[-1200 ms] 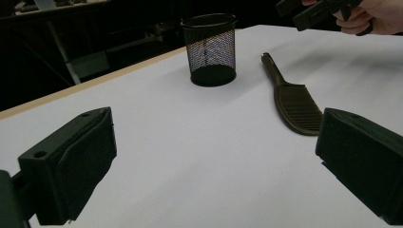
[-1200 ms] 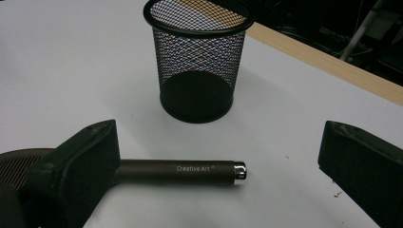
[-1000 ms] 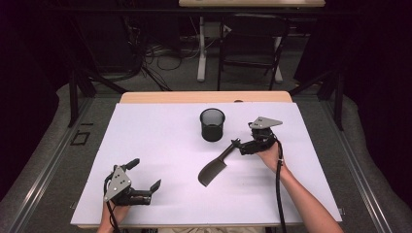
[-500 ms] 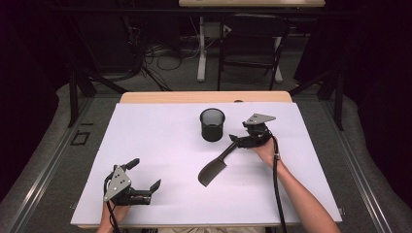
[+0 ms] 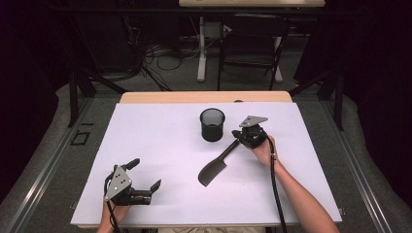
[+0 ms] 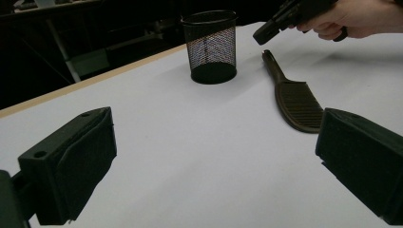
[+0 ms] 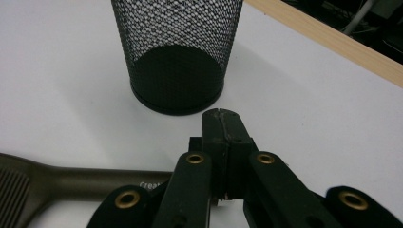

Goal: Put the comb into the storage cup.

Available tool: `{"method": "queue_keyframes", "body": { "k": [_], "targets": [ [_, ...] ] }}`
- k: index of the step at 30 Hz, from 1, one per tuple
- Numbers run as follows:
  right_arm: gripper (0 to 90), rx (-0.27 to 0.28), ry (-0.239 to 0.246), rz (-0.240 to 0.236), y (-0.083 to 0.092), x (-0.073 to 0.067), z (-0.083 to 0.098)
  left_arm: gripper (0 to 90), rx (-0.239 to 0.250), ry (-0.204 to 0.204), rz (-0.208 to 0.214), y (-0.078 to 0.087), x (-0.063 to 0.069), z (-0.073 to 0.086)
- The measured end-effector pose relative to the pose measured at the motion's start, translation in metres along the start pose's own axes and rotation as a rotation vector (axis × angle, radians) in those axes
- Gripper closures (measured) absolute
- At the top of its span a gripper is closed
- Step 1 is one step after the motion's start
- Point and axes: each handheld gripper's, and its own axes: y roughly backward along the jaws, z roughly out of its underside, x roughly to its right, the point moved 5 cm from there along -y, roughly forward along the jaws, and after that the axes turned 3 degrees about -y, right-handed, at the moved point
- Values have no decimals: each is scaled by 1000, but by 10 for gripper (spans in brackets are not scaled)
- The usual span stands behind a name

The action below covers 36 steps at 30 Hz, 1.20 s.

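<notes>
Hovering by the mesh cup, the right gripper has just been closing on the brush handle's tip; the brush lies diagonally on the table, head toward the person

Dark brown hairbrush lay flat on the white table, handle toward far right, ribbed head toward near left; upright black mesh cup just beyond the handle end.
</notes>
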Motion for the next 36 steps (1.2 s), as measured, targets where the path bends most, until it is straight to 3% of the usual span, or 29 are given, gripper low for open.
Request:
{"method": "queue_keyframes", "body": {
  "k": [17, 36],
  "targets": [
    [900, -84, 17, 44, -14, 4, 11, 1, -2, 0, 1, 0, 0, 0],
    [900, -160, -4, 39, -8, 5, 16, 1, -5, -3, -1, 1, -1, 0]
  ]
}}
